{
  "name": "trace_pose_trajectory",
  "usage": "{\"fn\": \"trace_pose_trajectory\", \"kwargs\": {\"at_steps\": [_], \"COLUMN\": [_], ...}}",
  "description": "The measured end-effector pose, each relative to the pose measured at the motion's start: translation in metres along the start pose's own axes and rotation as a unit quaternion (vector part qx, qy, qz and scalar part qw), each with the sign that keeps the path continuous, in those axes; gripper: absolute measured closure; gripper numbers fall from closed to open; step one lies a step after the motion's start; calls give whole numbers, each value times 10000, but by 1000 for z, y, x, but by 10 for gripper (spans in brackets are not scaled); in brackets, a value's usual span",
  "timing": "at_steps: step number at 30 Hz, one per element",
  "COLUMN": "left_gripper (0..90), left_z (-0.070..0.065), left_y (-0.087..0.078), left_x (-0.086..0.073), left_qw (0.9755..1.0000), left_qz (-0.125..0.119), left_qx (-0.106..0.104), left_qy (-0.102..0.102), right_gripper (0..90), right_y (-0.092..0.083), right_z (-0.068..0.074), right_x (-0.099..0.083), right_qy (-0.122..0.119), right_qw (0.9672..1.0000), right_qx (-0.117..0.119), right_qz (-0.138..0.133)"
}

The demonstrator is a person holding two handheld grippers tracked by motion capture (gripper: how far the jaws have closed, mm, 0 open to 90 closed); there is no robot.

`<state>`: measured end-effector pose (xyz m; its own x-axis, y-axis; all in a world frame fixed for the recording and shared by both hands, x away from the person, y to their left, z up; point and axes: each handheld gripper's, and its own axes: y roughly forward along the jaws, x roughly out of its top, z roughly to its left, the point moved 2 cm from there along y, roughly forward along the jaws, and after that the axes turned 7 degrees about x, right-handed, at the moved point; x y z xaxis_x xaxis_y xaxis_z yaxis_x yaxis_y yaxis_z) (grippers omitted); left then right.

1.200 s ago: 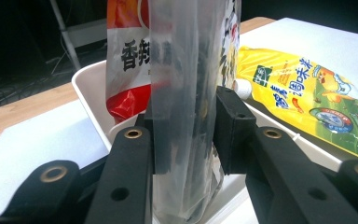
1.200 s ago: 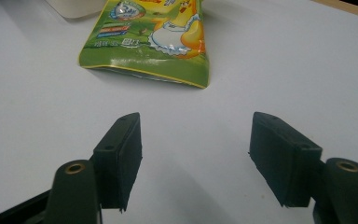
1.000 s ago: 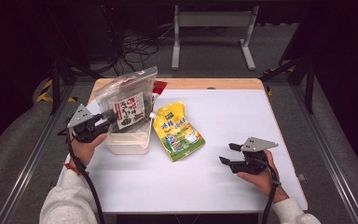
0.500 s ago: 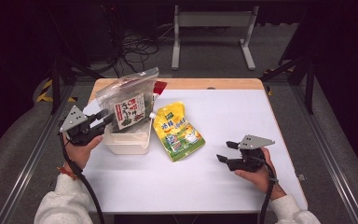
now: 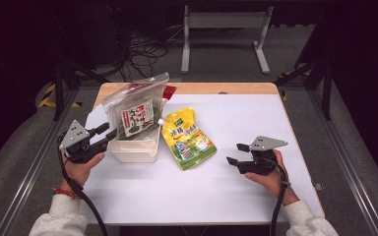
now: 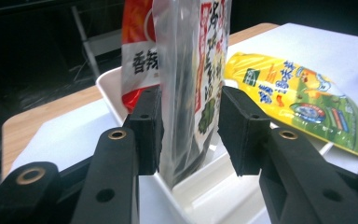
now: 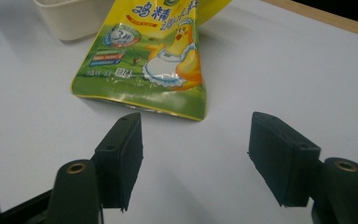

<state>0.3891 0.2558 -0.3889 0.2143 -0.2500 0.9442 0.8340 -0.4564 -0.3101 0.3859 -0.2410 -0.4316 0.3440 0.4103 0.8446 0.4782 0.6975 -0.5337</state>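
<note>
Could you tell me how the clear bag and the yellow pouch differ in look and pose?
The clear bag stands upright in the white tub; the yellow pouch lies flat on the table, its top against the tub.
The clear bag is see-through with dark contents and a red-and-white label; the yellow pouch is opaque, yellow and green.
The clear bag sits between the left tool's pads; the yellow pouch lies ahead of the right tool, untouched.
Both are soft printed food packs.
</note>
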Motion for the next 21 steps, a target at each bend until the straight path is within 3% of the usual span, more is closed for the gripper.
{"fn": "trace_pose_trajectory", "kwargs": {"at_steps": [6, 11, 14, 21], "left_gripper": [600, 547, 513, 430], "left_z": [-7, -28, -41, -70], "left_y": [-10, -18, -23, -28], "left_x": [-7, -12, -15, -31], "left_qw": [9999, 9984, 9968, 9928], "left_qz": [109, 294, 367, 596], "left_qx": [-46, -174, -363, -686], "left_qy": [94, 446, 610, 775], "right_gripper": [352, 352, 353, 343], "right_y": [12, 29, 41, 68], "right_z": [-5, -7, -8, -14], "right_x": [11, 22, 27, 36], "right_qy": [1, -34, -5, 80], "right_qw": [10000, 9999, 9998, 9990], "right_qx": [65, 136, 204, 355], "right_qz": [-52, 10, 53, 244]}}
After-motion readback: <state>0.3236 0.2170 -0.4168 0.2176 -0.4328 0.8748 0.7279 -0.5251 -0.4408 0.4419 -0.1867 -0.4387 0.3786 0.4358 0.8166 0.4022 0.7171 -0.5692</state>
